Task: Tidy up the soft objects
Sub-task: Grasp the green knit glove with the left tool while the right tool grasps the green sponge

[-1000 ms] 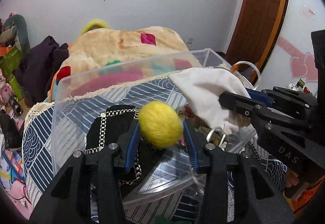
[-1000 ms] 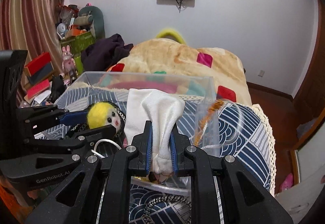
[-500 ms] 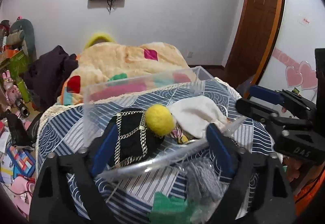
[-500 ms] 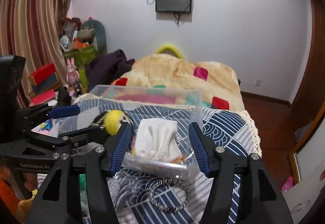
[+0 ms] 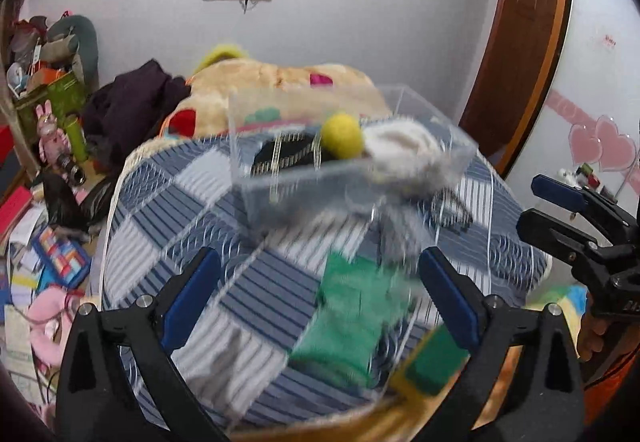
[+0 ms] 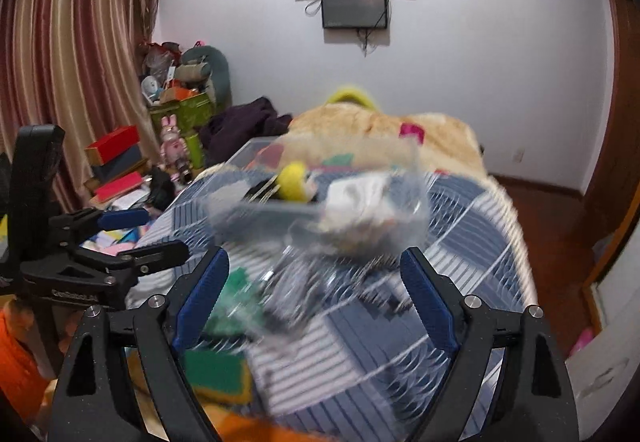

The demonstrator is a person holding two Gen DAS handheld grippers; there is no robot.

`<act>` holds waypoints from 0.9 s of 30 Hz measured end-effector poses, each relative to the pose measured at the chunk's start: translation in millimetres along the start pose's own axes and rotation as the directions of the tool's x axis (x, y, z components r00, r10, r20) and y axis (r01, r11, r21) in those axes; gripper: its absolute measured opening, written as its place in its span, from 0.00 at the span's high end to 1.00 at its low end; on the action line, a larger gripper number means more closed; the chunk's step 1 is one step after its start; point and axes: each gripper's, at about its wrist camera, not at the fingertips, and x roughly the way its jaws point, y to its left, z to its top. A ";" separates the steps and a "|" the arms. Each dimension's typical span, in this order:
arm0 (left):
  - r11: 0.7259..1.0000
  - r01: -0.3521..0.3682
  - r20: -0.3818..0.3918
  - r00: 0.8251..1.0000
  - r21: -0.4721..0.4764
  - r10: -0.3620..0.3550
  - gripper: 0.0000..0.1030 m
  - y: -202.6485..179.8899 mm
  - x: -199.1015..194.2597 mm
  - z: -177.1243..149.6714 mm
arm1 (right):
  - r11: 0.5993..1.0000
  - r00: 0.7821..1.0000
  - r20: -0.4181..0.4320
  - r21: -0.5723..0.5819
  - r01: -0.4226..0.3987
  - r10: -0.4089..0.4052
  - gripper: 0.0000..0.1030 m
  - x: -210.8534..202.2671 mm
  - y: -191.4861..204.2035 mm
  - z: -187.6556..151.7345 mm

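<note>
A clear plastic box [image 5: 280, 177] stands on the blue patterned cloth. Inside lie a yellow-headed doll [image 5: 343, 135] with a black dress and a white cloth [image 5: 404, 149]. The same box [image 6: 256, 209], doll [image 6: 294, 181] and white cloth [image 6: 356, 197] show in the right wrist view. My left gripper [image 5: 320, 290] is open and empty, well back from the box. My right gripper [image 6: 314, 292] is open and empty too. A green cloth [image 5: 352, 318] lies on the near side of the table, blurred.
The table edge [image 5: 116, 226] drops to a cluttered floor on the left. A bed with a beige blanket [image 5: 280, 81] lies behind. A wooden door [image 5: 516, 53] is at the right. Small dark items and a clear bag [image 6: 320, 282] lie in front of the box, blurred.
Both grippers opened, releasing the doll and white cloth into the box, then pulled back and up from it. The view is motion-blurred now.
</note>
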 end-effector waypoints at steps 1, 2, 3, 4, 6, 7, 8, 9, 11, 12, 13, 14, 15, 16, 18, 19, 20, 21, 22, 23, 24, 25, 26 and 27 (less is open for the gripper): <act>1.000 -0.004 -0.011 1.000 0.002 0.004 0.02 -0.6 -0.9 -6.7 | 1.000 1.000 -0.019 0.003 -0.016 0.016 0.16 3.2 4.5 -5.4; 1.000 -0.013 -0.025 1.000 0.009 0.013 0.02 -0.5 -1.4 -14.7 | 1.000 0.999 -0.033 0.001 -0.024 0.024 0.16 5.5 8.5 -9.7; 1.000 -0.020 -0.034 0.999 0.013 0.021 0.02 -0.9 -2.3 -21.2 | 0.999 0.998 -0.051 -0.003 -0.033 0.033 0.16 9.5 13.2 -15.1; 0.999 -0.027 -0.044 0.999 0.016 0.028 0.02 0.0 -2.6 -27.1 | 0.999 0.996 -0.074 -0.010 -0.043 0.043 0.16 14.3 18.3 -20.7; 0.999 -0.034 -0.071 0.997 0.013 0.034 0.02 2.6 0.1 -38.3 | 0.998 0.992 -0.109 -0.018 -0.064 0.062 0.17 21.1 26.9 -30.7; 0.999 -0.035 -0.084 0.996 0.007 0.035 0.02 4.1 1.5 -42.6 | 0.997 0.989 -0.126 -0.019 -0.076 0.073 0.17 23.2 29.6 -36.7; 0.999 -0.038 -0.097 0.995 -0.005 0.037 0.02 6.6 3.6 -47.7 | 0.996 0.986 -0.141 -0.019 -0.087 0.083 0.17 26.3 33.7 -41.3; 0.999 -0.039 -0.104 0.994 -0.015 0.038 0.02 9.0 4.6 -51.2 | 0.995 0.984 -0.155 -0.020 -0.095 0.091 0.17 29.7 37.2 -46.5; 0.999 -0.039 -0.112 0.993 -0.029 0.036 0.02 11.8 6.1 -55.4 | 0.994 0.977 -0.188 -0.024 -0.109 0.103 0.17 37.4 41.5 -54.3; 0.999 -0.038 -0.113 0.993 -0.033 0.034 0.02 12.0 6.9 -57.2 | 0.993 0.974 -0.200 -0.027 -0.114 0.107 0.17 39.9 44.2 -56.9; 0.999 -0.038 -0.111 0.993 -0.034 0.034 0.02 11.4 7.5 -58.2 | 0.993 0.971 -0.213 -0.034 -0.117 0.107 0.18 43.2 46.9 -60.0; 0.999 -0.037 -0.109 0.993 -0.033 0.034 0.03 10.8 8.1 -58.4 | 0.992 0.969 -0.222 -0.039 -0.122 0.110 0.19 45.2 49.0 -62.5; 0.999 -0.042 -0.107 0.994 -0.030 0.038 0.04 9.2 9.1 -58.3 | 0.992 0.968 -0.223 -0.039 -0.124 0.112 0.20 45.5 49.9 -63.4; 0.999 -0.041 -0.106 0.994 -0.028 0.037 0.05 7.7 10.6 -57.7 | 0.991 0.966 -0.229 -0.037 -0.129 0.117 0.27 46.8 49.8 -64.4; 0.999 -0.015 -0.108 0.994 -0.032 0.012 0.13 4.7 14.7 -55.9 | 0.987 0.960 -0.237 -0.019 -0.159 0.150 0.40 46.9 48.9 -66.2; 0.999 -0.003 -0.114 0.993 -0.032 0.000 0.16 3.6 17.6 -53.3 | 0.987 0.962 -0.228 -0.015 -0.158 0.151 0.41 45.3 47.9 -66.4; 1.000 0.009 -0.119 0.993 -0.029 -0.012 0.18 1.6 20.8 -51.4 | 0.988 0.965 -0.219 -0.014 -0.154 0.148 0.41 42.6 47.7 -66.2; 0.999 0.023 -0.120 0.992 -0.029 -0.026 0.18 -0.2 24.3 -49.4 | 0.990 0.970 -0.206 -0.018 -0.138 0.132 0.42 40.1 47.4 -66.5; 0.999 0.037 -0.120 0.992 -0.037 -0.042 0.18 -1.2 28.1 -47.0 | 0.992 0.974 -0.195 -0.024 -0.123 0.116 0.42 38.0 45.6 -66.1; 0.998 0.048 -0.123 0.991 -0.045 -0.053 0.19 -0.8 31.1 -45.1 | 0.993 0.976 -0.189 -0.022 -0.115 0.109 0.42 36.1 43.4 -65.7; 0.996 0.064 -0.127 0.989 -0.056 -0.071 0.20 -0.1 35.8 -42.8 | 0.994 0.978 -0.183 -0.015 -0.108 0.104 0.42 34.0 39.7 -65.0; 0.995 0.078 -0.131 0.988 -0.068 -0.086 0.23 1.0 40.4 -41.0 | 0.995 0.979 -0.177 -0.005 -0.100 0.097 0.42 32.2 34.6 -64.1; 0.993 0.091 -0.139 0.985 -0.078 -0.101 0.26 2.1 46.5 -39.0 | 0.996 0.981 -0.173 0.001 -0.092 0.090 0.42 30.6 30.1 -63.2; 0.993 0.092 -0.147 0.984 -0.078 -0.103 0.32 1.9 50.8 -38.4 | 0.997 0.983 -0.166 0.010 -0.082 0.082 0.42 28.8 25.2 -62.4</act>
